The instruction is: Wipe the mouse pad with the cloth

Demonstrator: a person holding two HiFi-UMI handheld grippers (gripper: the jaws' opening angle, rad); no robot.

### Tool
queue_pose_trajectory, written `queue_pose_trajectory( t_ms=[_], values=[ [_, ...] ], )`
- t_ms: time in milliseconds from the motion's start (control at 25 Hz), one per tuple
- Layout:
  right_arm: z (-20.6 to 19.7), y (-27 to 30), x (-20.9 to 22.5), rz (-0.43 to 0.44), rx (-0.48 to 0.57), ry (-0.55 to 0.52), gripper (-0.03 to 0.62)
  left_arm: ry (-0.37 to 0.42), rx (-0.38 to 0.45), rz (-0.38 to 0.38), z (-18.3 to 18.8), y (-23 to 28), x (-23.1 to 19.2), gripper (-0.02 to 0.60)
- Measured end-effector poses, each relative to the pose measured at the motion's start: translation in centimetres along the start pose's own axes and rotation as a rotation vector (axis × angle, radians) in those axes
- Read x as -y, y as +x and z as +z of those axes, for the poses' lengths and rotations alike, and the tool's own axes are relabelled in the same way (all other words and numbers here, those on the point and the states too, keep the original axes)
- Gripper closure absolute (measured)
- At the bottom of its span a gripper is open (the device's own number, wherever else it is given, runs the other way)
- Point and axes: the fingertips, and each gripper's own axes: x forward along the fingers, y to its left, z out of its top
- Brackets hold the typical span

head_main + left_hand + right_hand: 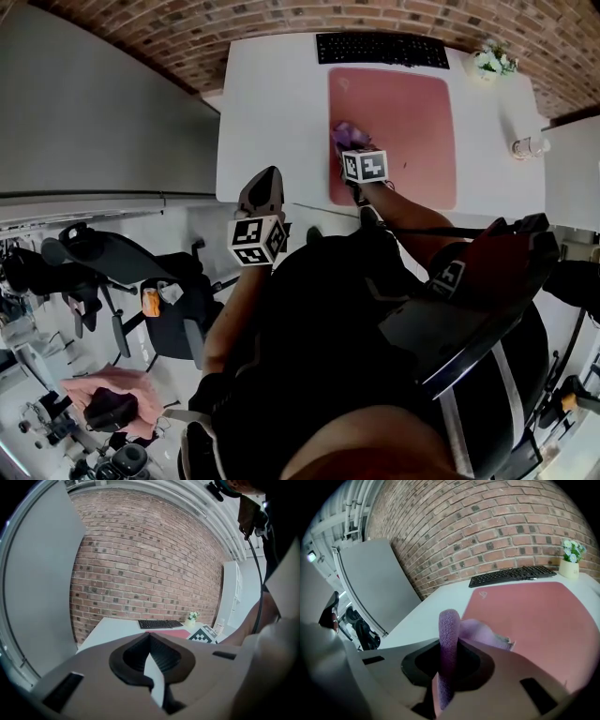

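Note:
The pink mouse pad point(403, 122) lies on the white table point(272, 103), just in front of a black keyboard point(380, 49). My right gripper point(349, 148) is at the pad's near left part, shut on a purple cloth point(343, 133). In the right gripper view the cloth point(449, 634) stands pinched between the jaws, and its loose end point(485, 633) lies on the mouse pad point(534, 616). My left gripper point(266, 180) hangs at the table's front left edge, off the pad. Its jaws point(150, 638) meet with nothing between them.
A small flower pot point(491, 62) stands at the table's back right and a clear bottle point(528, 146) at its right edge. A grey partition point(94, 103) lines the table's left side. Office chairs point(169, 300) stand on the floor at the left.

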Motion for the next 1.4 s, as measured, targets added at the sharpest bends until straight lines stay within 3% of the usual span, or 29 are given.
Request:
queue_pose_trajectory(
  t_ms=[360,640,880,1120,1400],
  values=[
    [1.2,1.3,-3.4,0.031,0.022,0.091,0.539,-0.007,-0.006,-0.052,0.1,-0.3,-2.4,0.578],
    [6.7,-3.1,-0.8,-0.030,0.211,0.171,0.540,0.018,-0.009,-0.162,0.4,1.3,-2.5,0.578],
    [9.1,-10.4,7.4,-0.184,0.336,0.202,0.540,0.010,-0.012,-0.260,1.0,4.5,0.6,0.578],
    [9.2,-16.2,18.8,-0.370,0.396,0.272,0.539,0.019,-0.030,-0.293,2.5,8.6,4.4,0.578],
    [7.8,-19.6,28.6,-0.492,0.364,0.269,0.539,0.055,-0.045,-0.316,3.6,12.4,8.8,0.577]
  ],
)
